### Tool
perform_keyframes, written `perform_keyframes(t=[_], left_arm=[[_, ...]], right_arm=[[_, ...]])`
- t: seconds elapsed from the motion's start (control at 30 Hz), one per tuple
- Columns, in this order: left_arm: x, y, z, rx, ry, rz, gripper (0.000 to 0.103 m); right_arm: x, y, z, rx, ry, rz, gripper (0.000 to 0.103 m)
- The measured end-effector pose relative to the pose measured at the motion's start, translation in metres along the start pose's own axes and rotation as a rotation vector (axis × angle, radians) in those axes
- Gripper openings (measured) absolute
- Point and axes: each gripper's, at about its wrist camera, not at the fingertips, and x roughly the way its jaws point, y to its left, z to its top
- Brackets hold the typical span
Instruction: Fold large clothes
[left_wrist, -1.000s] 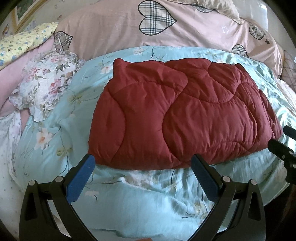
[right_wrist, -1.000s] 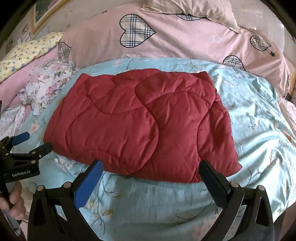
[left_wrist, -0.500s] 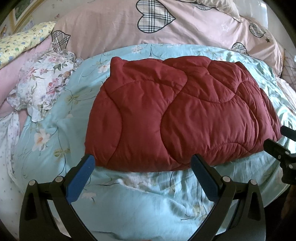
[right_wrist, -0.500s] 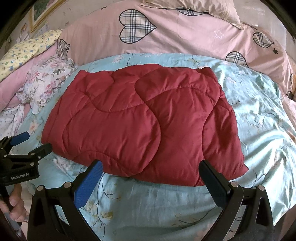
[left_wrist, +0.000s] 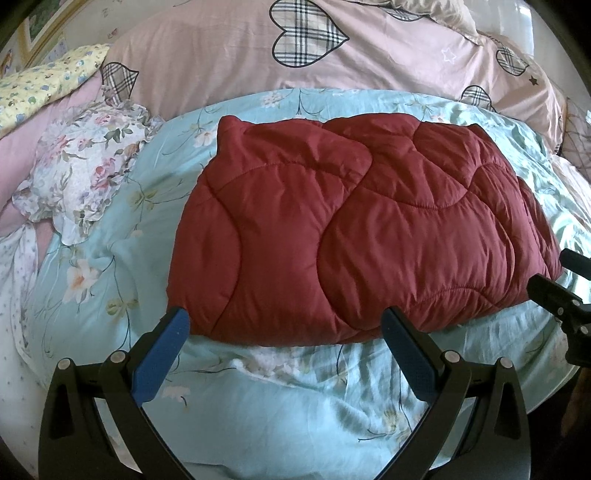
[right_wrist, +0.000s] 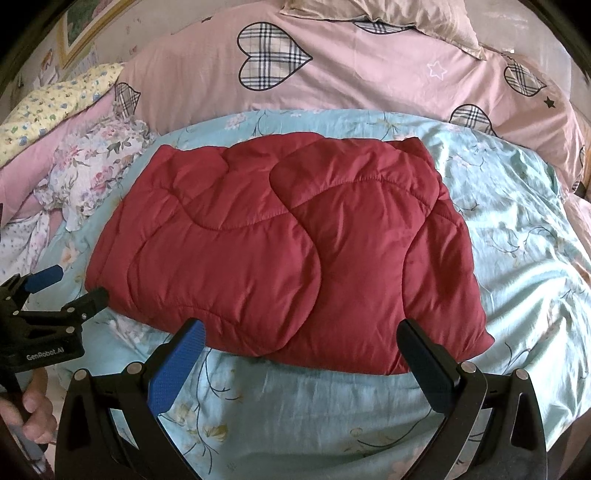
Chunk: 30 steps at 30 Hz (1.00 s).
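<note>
Both grippers, left (left_wrist: 282, 325) and right (right_wrist: 301, 338), have advanced to the near edge of the folded red quilted garment (left_wrist: 354, 229), jaws spread wide, empty. Garment lies flat on the floral aqua bedsheet (left_wrist: 295, 398); padded, glossy, curved stitching.

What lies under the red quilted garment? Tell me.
The red quilted garment rests on the light blue floral bedsheet, which shows all around it. Anything beneath its folded layers is covered and cannot be seen.

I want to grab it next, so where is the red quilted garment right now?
The red quilted garment lies folded on the light blue floral sheet, centred in both wrist views, beyond both open grippers, before the pink heart-print duvet.
</note>
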Motion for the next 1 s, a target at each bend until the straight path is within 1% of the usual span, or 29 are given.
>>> perform_keyframes(t=[1.0], left_arm=[[0.0034,0.0007,0.0007,-0.005,-0.002,-0.006,0.103]], right_arm=[[0.0001,-0.0023,0.0018,0.010,0.002,0.004,0.103]])
